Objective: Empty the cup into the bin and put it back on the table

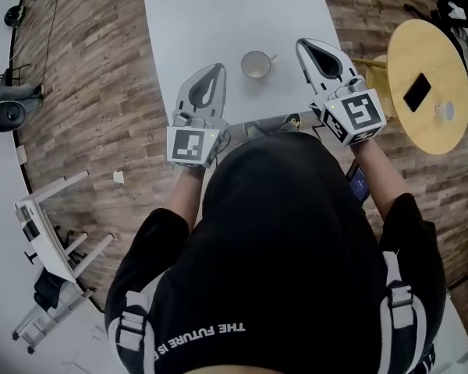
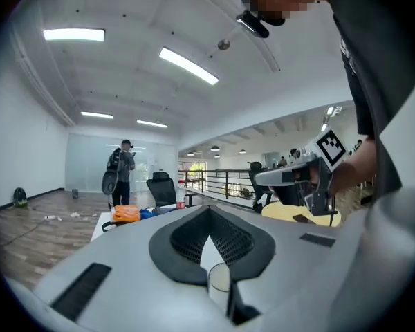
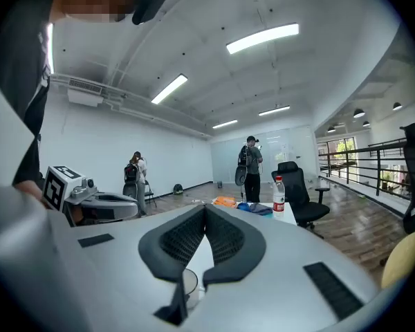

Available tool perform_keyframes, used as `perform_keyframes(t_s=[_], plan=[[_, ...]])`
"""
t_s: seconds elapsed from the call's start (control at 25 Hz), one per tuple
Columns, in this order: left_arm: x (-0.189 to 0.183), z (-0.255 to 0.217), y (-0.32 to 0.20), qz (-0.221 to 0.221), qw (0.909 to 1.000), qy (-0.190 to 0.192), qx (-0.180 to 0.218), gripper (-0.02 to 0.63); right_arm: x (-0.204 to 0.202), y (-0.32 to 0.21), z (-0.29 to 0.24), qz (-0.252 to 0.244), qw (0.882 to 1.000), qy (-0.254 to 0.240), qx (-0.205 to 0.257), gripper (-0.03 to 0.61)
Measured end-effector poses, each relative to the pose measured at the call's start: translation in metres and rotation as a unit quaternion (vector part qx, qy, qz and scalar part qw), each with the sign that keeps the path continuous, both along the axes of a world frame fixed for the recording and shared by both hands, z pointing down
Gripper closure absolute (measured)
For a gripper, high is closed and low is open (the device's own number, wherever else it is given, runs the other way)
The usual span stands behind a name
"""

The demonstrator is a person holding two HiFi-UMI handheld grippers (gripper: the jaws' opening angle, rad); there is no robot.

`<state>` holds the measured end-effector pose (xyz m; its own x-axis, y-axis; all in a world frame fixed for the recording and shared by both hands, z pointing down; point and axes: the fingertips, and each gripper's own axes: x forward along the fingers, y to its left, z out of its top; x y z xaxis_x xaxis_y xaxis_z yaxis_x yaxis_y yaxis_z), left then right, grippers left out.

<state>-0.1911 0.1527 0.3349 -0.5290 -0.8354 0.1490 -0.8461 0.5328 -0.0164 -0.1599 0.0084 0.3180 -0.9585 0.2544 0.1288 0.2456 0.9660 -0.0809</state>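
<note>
both grippers shut and empty, flanking the cup

the cup stands upright on the white table, mouth up, its small handle on the side away from the left gripper. the left gripper hangs just left of the cup and the right gripper just right of it, neither touching it. each has its jaws pressed together with nothing between them; in both gripper views the cup shows only as a pale rim low behind the closed tips. set evenly either side of the cup, this reads as a neutral ready pose rather than a grasp: closed jaws cannot take the rim or handle, so either pair would have to spread first. no bin shows anywhere around the cup, so tipping it would likely mean carrying it off the table. whether the cup holds anything i cannot tell; its inside looks plain and pale. right of the cup, beyond the right gripper, a round yellow side table carries a dark phone
</note>
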Motion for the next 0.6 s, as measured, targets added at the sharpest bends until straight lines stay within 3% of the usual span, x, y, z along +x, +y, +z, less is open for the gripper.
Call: perform_keyframes(t_s=[0.12, 0.6], plan=[[0.000, -0.017, -0.010, -0.018, 0.9998, -0.007, 0.002, 0.594, 0.001, -0.004, -0.014, 0.008, 1.000, -0.013, -0.003, 0.561], [0.006, -0.020, -0.033, -0.003, 0.9999, 0.002, 0.010, 0.594, 0.011, -0.014, -0.010, 0.013, 1.000, -0.012, 0.014, 0.563]])
